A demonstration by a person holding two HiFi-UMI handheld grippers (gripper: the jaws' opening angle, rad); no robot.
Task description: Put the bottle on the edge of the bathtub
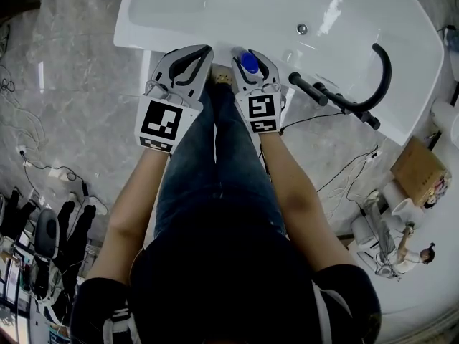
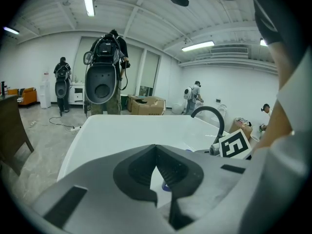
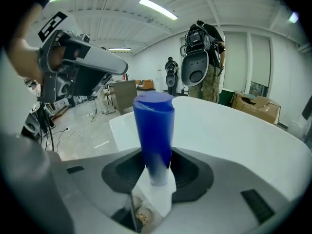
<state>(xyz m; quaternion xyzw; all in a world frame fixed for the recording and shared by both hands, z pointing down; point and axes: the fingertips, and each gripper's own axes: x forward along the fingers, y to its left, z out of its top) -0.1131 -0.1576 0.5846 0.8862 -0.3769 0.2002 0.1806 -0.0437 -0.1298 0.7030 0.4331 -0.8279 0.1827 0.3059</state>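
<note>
The bottle [image 3: 155, 130] has a blue upper part and a white base; it stands upright between the jaws of my right gripper [image 3: 156, 177], which is shut on it. From above, the bottle's blue top [image 1: 249, 63] shows inside the right gripper [image 1: 252, 53], just over the near rim of the white bathtub [image 1: 143, 41]. My left gripper [image 1: 201, 52] hovers beside it on the left, shut and empty, its jaws meeting at a point [image 2: 156, 152]. The tub [image 2: 122, 130] stretches ahead of both grippers.
A black curved faucet [image 1: 358, 95] rises from the tub's right rim. A cardboard box [image 1: 419, 167] and white items sit on the floor at the right; cables [image 1: 43, 167] lie at the left. People carrying rigs [image 2: 105, 77] stand beyond the tub's far end.
</note>
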